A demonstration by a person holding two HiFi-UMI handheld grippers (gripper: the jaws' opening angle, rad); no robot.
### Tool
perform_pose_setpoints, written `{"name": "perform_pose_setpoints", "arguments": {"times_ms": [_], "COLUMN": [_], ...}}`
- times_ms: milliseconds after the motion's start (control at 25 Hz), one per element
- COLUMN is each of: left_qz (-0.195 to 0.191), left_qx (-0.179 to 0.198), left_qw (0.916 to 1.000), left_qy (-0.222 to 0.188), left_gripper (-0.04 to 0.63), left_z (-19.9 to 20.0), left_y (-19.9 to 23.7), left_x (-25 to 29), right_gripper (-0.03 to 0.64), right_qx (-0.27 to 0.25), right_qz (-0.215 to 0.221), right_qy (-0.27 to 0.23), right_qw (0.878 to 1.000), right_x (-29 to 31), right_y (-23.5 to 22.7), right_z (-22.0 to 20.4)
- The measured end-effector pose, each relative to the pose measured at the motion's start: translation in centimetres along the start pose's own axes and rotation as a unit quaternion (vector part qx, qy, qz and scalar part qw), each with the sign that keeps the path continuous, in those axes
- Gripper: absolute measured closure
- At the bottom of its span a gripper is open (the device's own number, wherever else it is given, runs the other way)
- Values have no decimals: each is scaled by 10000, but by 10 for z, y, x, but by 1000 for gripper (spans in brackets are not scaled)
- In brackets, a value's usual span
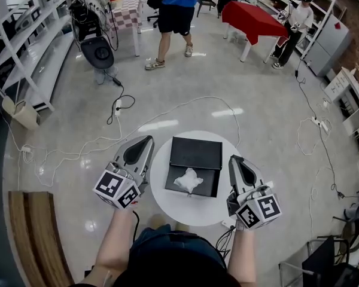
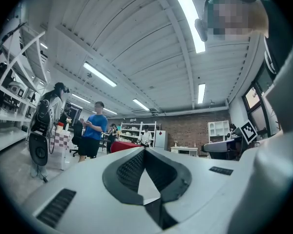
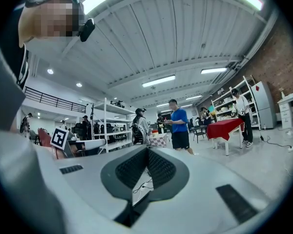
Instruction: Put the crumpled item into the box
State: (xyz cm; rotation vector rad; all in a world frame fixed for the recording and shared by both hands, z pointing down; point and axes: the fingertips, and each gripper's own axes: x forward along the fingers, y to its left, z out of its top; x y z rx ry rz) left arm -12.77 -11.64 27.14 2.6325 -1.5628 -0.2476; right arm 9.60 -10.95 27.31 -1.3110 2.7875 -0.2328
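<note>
A black box (image 1: pixel 195 154) lies open on the round white table (image 1: pixel 167 205) in the head view. A crumpled white item (image 1: pixel 188 180) rests inside the box's near half. My left gripper (image 1: pixel 148 139) hovers at the table's left edge, beside the box, with nothing between its jaws. At the table's right edge my right gripper (image 1: pixel 233 158) is likewise empty. In the left gripper view the left gripper (image 2: pixel 144 150) has its pads met at the tip. The right gripper (image 3: pixel 147 149) looks the same in its own view. Both gripper views look out level over the room and miss the box.
White cables and a power strip (image 1: pixel 118 106) trail over the floor beyond the table. A person in a blue shirt (image 1: pixel 176 11) stands at the back, near a checkered table (image 1: pixel 127 11) and a red-covered table (image 1: pixel 251 18). Shelving (image 1: pixel 30 46) lines the left; a wooden bench (image 1: pixel 39 238) sits lower left.
</note>
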Motion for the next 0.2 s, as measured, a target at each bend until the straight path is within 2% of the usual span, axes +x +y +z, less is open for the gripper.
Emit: {"name": "perform_pose_setpoints", "arguments": {"times_ms": [200], "left_qz": [12], "left_qx": [-21], "left_qw": [10000], "left_qy": [72], "left_gripper": [597], "left_z": [0], "left_y": [4], "left_x": [3], "right_gripper": [614], "right_qx": [41], "right_qz": [13], "right_qy": [45], "right_qw": [10000], "right_x": [6], "right_y": [0], "right_z": [0]}}
